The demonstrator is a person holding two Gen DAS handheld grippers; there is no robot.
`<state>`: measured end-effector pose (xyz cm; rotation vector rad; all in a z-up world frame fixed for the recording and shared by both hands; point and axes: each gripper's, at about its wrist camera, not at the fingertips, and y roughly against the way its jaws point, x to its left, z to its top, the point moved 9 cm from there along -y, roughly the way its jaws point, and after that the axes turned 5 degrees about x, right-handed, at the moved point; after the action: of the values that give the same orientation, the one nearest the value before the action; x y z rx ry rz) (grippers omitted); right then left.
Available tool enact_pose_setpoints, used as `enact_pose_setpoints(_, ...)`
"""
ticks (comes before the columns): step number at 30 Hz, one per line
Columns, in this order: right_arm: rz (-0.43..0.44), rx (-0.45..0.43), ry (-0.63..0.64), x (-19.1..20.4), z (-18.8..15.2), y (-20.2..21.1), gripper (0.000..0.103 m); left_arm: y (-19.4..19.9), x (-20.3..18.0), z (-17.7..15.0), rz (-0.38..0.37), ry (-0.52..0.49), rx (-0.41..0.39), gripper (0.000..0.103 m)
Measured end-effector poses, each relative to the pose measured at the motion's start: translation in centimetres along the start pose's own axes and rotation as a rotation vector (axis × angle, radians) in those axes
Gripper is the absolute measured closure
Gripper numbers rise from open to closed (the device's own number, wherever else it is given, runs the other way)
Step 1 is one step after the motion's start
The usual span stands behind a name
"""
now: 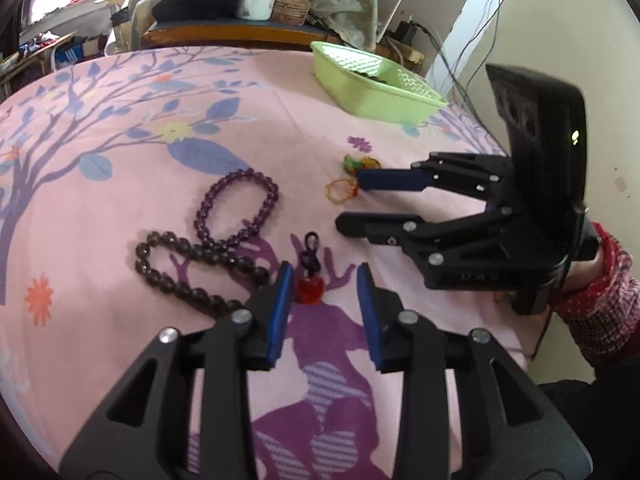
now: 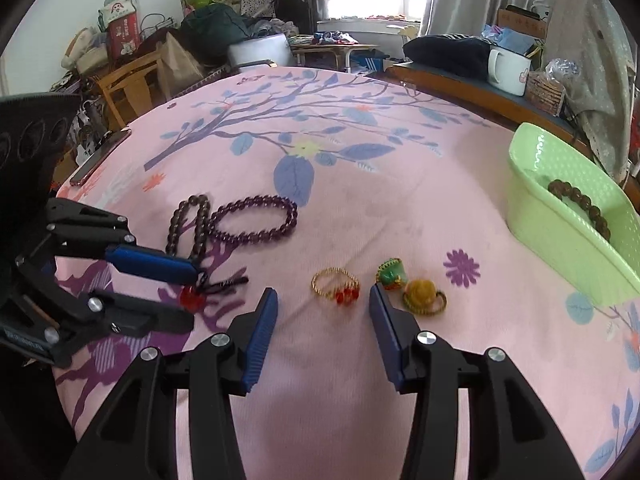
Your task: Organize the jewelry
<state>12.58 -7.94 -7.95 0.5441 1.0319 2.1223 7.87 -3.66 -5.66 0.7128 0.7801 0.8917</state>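
Left tool: the left tool (image 1: 324, 280) stands with its blue pads parted and nothing between them, angled down over the pink floral bedspread (image 1: 280, 120); its tips sit just short of the red heart charm (image 1: 309, 291) on a dark cord.

Right tool: the right tool (image 2: 322, 300) is likewise apart and empty, its pads flanking the gold bead ring (image 2: 335, 285) with red beads, which lies just ahead of the tips and is not yet touched.

Near the tools: a green-and-gold trinket (image 2: 391, 274) and a yellow knotted ring (image 2: 424, 294) lie just beside the right tool's right pad; whether they touch each other is hard to tell.

Further out: a purple bead bracelet (image 1: 236, 212) and a dark bead bracelet (image 1: 192, 276) lie overlapping on the bedspread, just left of the left tool.

Destination: the green basket (image 2: 560, 240) stands at the far right edge of the bed, well apart from the loose pieces, with one brown bead bracelet (image 2: 580, 204) already inside.

Step in hand: by the look of it, both tools are lining up for a pick, one piece each.

Next move: likely a short drop so the pads straddle the small pieces, then a gentle close; the ring is thin and flat on soft cloth, so the pads may snag fabric or slip over it.

Progress: early, with most jewelry yet to be binned.
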Motion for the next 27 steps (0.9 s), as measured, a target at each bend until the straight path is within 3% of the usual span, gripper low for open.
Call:
enact_pose_setpoints(1,-0.003,-0.001,0.004,0.0,0.1,-0.1,0.083,-0.2,0.2,0.0,0.014,0.002,0.005,0.072)
enact_pose_setpoints(2,-0.017,0.001,0.012,0.0,0.2,-0.1,0.09,-0.4,0.2,0.1,0.021,0.0,0.006,0.073)
enact_pose_setpoints(3,-0.031,0.002,0.018,0.0,0.1,-0.1,0.096,-0.4,0.2,0.2,0.027,-0.005,0.001,0.077)
enact_pose_setpoints(4,-0.026,0.0,0.027,0.1,0.0,0.0,0.103,-0.6,0.1,0.2,0.03,-0.01,0.007,0.089)
enact_pose_setpoints(13,0.015,-0.066,-0.033,-1.0,-2.3,3.4,0.103,-0.6,-2.5,2.0,-0.057,-0.041,0.018,0.089)
enact_pose_setpoints(16,0.005,-0.131,-0.102,-3.6,-2.1,6.0,0.103,-0.6,-4.2,5.1,-0.093,-0.075,0.001,0.089)
enact_pose_setpoints(21,-0.09,-0.269,-0.208,-10.5,0.3,11.0,0.103,-1.2,-7.7,12.7,-0.142,-0.137,-0.048,0.089)
enact_pose_setpoints(24,-0.123,-0.298,-0.284,-14.7,1.2,11.6,0.103,-2.7,-8.5,17.0,-0.161,-0.101,-0.063,0.089)
enact_pose_setpoints(27,-0.134,-0.294,-0.357,-17.8,1.2,10.9,0.103,-5.8,-8.9,19.7,-0.19,-0.025,-0.012,0.089)
